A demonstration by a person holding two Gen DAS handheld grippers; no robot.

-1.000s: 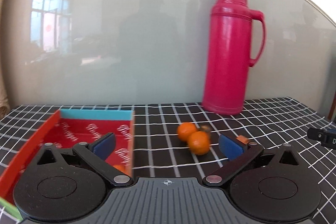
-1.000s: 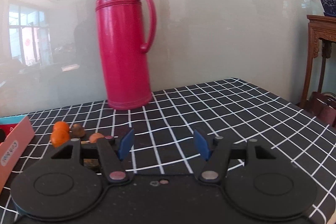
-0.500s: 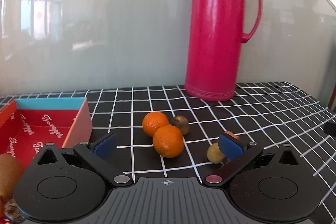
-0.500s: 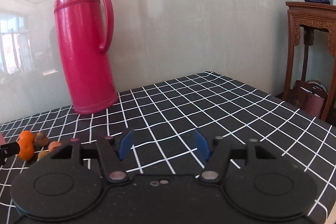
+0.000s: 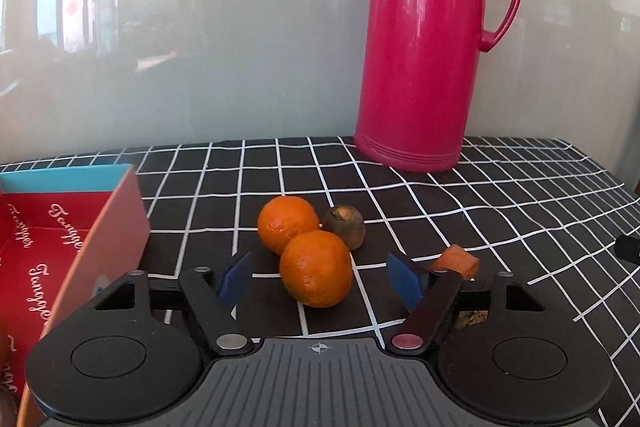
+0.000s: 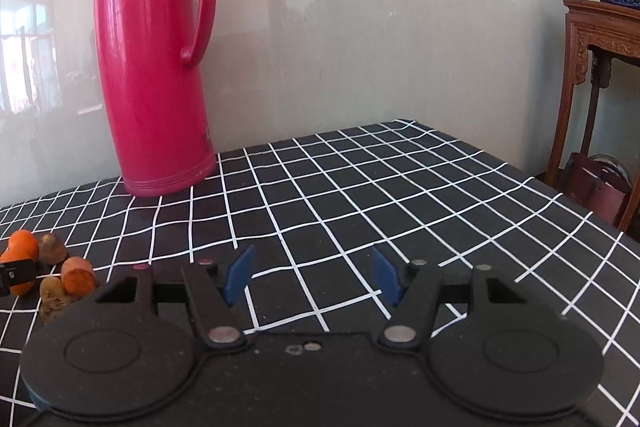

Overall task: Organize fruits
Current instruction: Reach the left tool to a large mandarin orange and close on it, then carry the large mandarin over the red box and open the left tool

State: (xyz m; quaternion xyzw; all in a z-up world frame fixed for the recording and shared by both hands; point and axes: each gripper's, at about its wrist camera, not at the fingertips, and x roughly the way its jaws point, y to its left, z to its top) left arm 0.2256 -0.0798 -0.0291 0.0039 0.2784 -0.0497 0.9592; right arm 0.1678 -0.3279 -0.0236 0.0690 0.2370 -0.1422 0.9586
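- Oranges: nearer orange (image 5: pixel 315 269) was seen on the checked cloth (image 5: pixel 500 211), framed betw. the blue pads of the left gripper (image 5: pixel 318 279), w/ a second orange (image 5: pixel 287 229) touching it at approx. 11 o'clock.
- Left tongs were held wide apart, nothing gripped; no pad contact w/ the fruit was visible.
- Brown fruit (image 5: pixel 345 231) was sat at 1 o'clock of the near orange, close to both oranges; an orange-coloured cut piece (image 5: pixel 458 261) was partly hidden behind the right-hand pad at 3 o'clock.
- Red box (image 5: pixel 72 251) was placed at 9 o'clock, open, judged to be the drop spot.
- Right gripper (image 6: pixel 312 273) was held apart too, empty, over bare cloth; fruit group was seen at its 9 o'clock, red thermos (image 6: pixel 154 67) at 11.
- Step judged: closing on the near orange. Pads should be centred on its widest part and shut gently, so the neighbour isn't nudged and rolled off.
- Lift should be taken straight up before swinging to the box.
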